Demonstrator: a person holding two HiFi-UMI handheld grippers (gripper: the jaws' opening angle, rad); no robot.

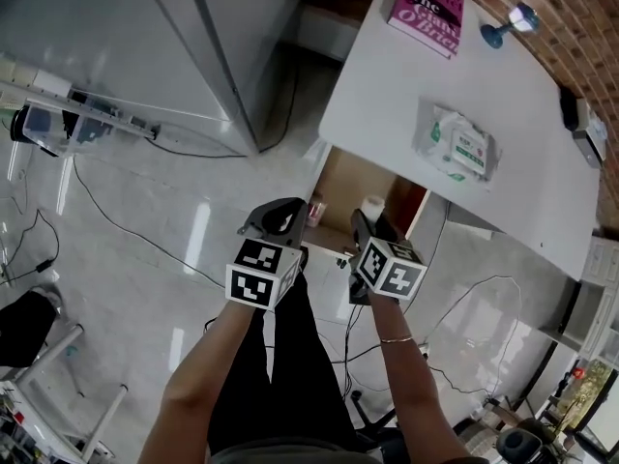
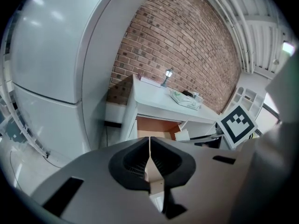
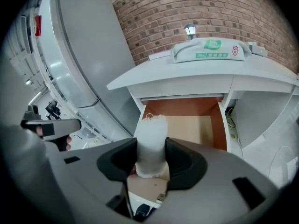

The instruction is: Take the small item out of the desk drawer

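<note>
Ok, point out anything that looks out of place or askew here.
Nothing spilled or damaged. The desk drawer stands open, with the right gripper shut on a small white item at its front. Loose cables trail across the floor.

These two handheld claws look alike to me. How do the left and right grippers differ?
The left gripper has its jaws shut together; the right gripper has them apart. The left gripper holds nothing; the right gripper clamps a small white roll before the open drawer. Both have grey bodies, dark pads and a marker cube.
</note>
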